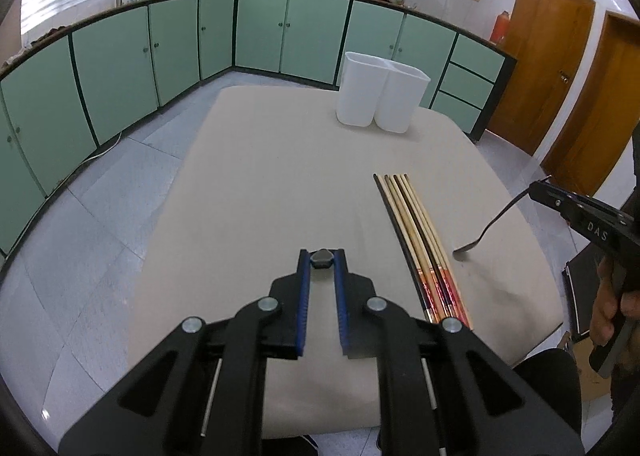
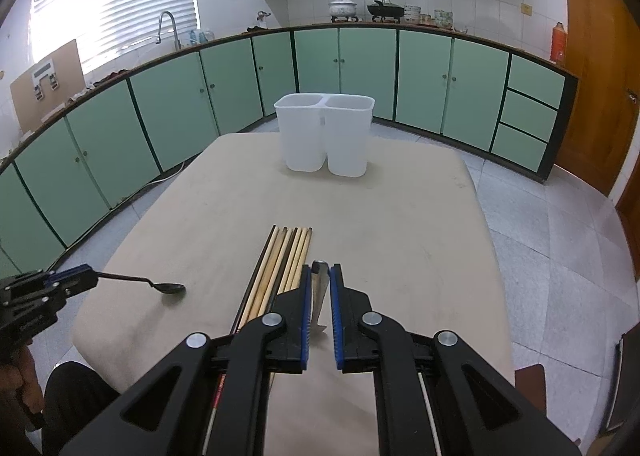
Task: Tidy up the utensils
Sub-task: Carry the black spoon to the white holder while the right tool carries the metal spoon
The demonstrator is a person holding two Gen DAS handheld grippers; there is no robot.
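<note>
Your left tool (image 1: 322, 256) pinches the end of a dark spoon (image 2: 166, 288), seen from the right camera jutting sideways from the tool's fingers with its bowl hanging just above the desk (image 1: 260, 176) near the left edge. Your right tool (image 2: 320, 270) is pressed on a silvery fork (image 1: 472, 240); from the left camera the fork slopes down from the tool with its head low over the desk, just right of the chopsticks. Those chopsticks (image 2: 286, 256), a mix of pale and dark sticks, lie flat in a tidy bundle near you, between the two tools, their long axis running away from you toward the far end. At that far end stands a white two-compartment holder (image 2: 324, 136), upright, both sides looking empty. From the right tool the holder lies almost straight ahead, along the line the fingers point; from the left tool it sits ahead and off to the right. The right hand therefore looks better lined up to go first, likely by carrying the fork forward over a compartment and tipping it upright before letting go.
</note>
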